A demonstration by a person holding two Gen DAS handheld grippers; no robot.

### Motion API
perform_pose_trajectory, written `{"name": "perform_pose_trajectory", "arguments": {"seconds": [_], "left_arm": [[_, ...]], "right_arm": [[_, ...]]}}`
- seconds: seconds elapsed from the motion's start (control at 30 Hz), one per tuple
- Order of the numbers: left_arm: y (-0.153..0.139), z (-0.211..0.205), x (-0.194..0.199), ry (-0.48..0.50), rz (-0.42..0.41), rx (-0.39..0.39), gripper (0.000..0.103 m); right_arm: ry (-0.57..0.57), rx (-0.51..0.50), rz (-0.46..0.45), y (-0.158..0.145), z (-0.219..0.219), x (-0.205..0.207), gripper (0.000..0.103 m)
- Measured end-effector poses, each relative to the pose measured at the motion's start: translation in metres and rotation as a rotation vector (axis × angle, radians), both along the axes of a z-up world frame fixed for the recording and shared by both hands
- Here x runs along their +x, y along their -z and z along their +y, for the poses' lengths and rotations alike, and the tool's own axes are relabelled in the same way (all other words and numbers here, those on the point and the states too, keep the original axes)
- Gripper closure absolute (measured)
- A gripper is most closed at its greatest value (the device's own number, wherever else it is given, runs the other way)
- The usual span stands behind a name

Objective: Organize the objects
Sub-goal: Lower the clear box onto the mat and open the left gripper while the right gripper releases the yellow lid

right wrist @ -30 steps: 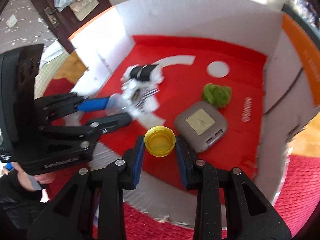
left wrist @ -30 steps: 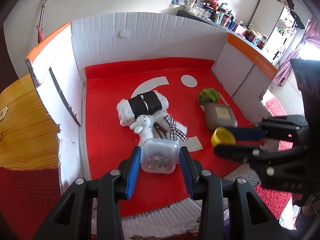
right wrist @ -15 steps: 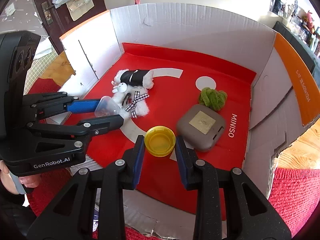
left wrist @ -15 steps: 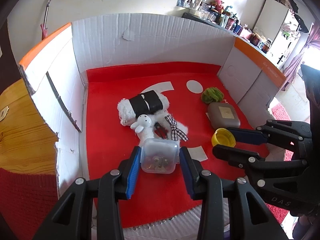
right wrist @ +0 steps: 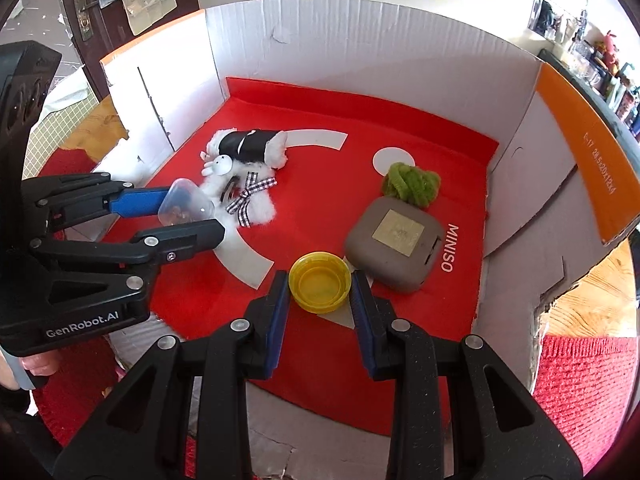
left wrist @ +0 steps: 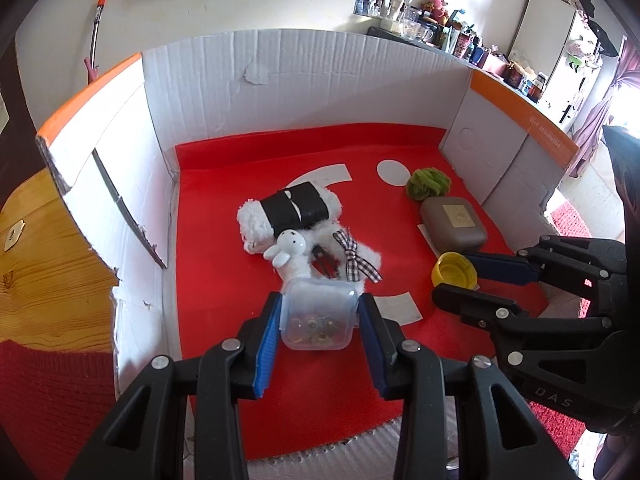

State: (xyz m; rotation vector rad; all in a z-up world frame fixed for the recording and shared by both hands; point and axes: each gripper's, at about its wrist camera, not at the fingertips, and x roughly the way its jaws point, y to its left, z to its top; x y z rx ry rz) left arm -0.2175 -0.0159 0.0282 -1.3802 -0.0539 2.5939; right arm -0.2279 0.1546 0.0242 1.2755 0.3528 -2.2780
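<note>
Two hand-held grippers hang over a white cardboard box (left wrist: 208, 92) with a red liner. The left hand-held gripper (left wrist: 318, 318) is clamped on a small clear plastic container (left wrist: 318, 314) with small metal pieces inside, held above the liner just in front of the plush toys. The right hand-held gripper (right wrist: 320, 294) is clamped on a yellow bottle cap (right wrist: 320, 286), open side up, beside a grey square case (right wrist: 394, 250).

Only the right wrist view shows the word MINISO (right wrist: 449, 248) printed on the liner, a dark door at upper left and fingertips (right wrist: 38, 366) under the left tool. Only the left wrist view shows a cluttered shelf (left wrist: 440, 40) behind the box.

Lying in the box: one white roll with a black band (left wrist: 290, 210), one white rabbit figure (left wrist: 288, 246), one checked bow (left wrist: 354, 258), one green fuzzy clump (left wrist: 428, 184) and one grey case.
</note>
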Motion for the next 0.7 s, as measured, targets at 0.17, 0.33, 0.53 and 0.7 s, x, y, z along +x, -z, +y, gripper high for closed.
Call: {"name": "perform_pose_trajectory", "arguments": {"seconds": [0.17,0.33,0.53,0.7], "left_arm": [[0.0000,-0.0003,0.0002,0.000,0.001,0.000,0.063],[-0.0002,-0.0006,0.0004,-0.001,0.000,0.003,0.063],[-0.0008,-0.0034,0.0010,-0.005,-0.002,0.015,0.063],[-0.0007,-0.0040,0.0006,-0.007,-0.003,0.016,0.063]], "right_arm": [[0.001,-0.005,-0.003,0.0004,0.0011,0.0002,0.074],[0.003,-0.015,-0.006,0.0006,0.0022,0.0013,0.074],[0.005,-0.027,-0.005,0.0005,0.0028,0.0041,0.074],[0.005,-0.033,-0.004,0.0000,0.0030,0.0050,0.073]]}}
